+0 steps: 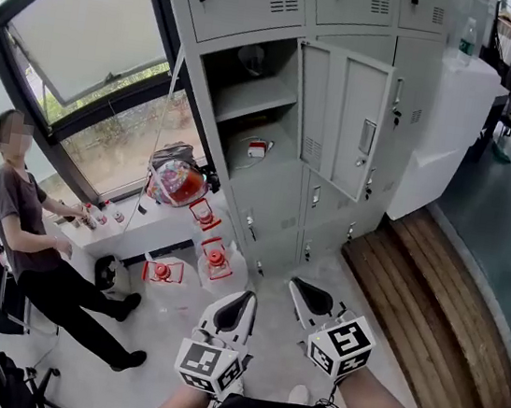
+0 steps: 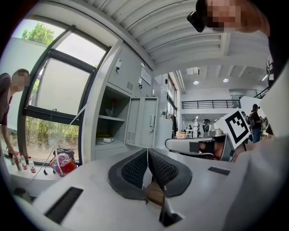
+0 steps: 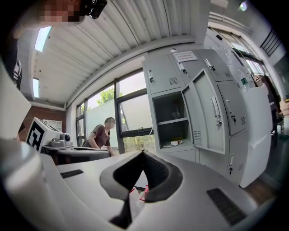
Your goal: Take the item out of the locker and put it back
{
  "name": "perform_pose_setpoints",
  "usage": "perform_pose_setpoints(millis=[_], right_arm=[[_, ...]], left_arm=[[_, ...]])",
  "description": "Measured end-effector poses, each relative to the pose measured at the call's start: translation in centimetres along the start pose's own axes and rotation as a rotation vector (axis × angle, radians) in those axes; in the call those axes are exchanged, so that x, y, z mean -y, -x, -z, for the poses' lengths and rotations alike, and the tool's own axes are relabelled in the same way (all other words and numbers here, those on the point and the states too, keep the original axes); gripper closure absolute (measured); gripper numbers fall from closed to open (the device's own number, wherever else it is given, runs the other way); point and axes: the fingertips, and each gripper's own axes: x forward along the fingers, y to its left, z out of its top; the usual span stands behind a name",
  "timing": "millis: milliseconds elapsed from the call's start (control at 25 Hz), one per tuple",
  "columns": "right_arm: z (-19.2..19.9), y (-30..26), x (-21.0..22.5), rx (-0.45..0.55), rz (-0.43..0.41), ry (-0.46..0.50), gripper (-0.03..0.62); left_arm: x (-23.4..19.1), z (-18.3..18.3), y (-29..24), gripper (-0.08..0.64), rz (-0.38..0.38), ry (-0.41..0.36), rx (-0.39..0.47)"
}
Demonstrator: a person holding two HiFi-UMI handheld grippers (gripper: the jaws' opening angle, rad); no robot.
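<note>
The white-and-red item [image 1: 258, 149] lay on the lower shelf [image 1: 280, 161] of the open locker [image 1: 216, 98], door [image 1: 348, 117] swung right. The left gripper [image 1: 246, 299] and right gripper [image 1: 297, 287], jaws clenched and empty, hung well short.

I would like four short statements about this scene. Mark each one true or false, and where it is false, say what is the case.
1. The locker door stands open. True.
2. The left gripper holds the item. False: its jaws are together with nothing between them, and the small white and red item lies on a shelf inside the open compartment.
3. The right gripper has its jaws together. True.
4. The colourful bag sits inside the open compartment. False: it sits outside, by the window.
</note>
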Motion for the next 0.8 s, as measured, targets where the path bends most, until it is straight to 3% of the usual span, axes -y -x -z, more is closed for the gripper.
perform_pose_setpoints(millis=[440,800], right_arm=[[0.6,1.9,2.2,-0.006,-0.036,-0.021,0.541],[0.8,-1.4,3.3,-0.010,0.001,-0.029,0.541]], left_arm=[[3.0,0.5,-1.1,0.539,-0.033,-0.008,-0.015],[-0.2,0.6,-2.9,0.540,-0.005,-0.003,-0.019]])
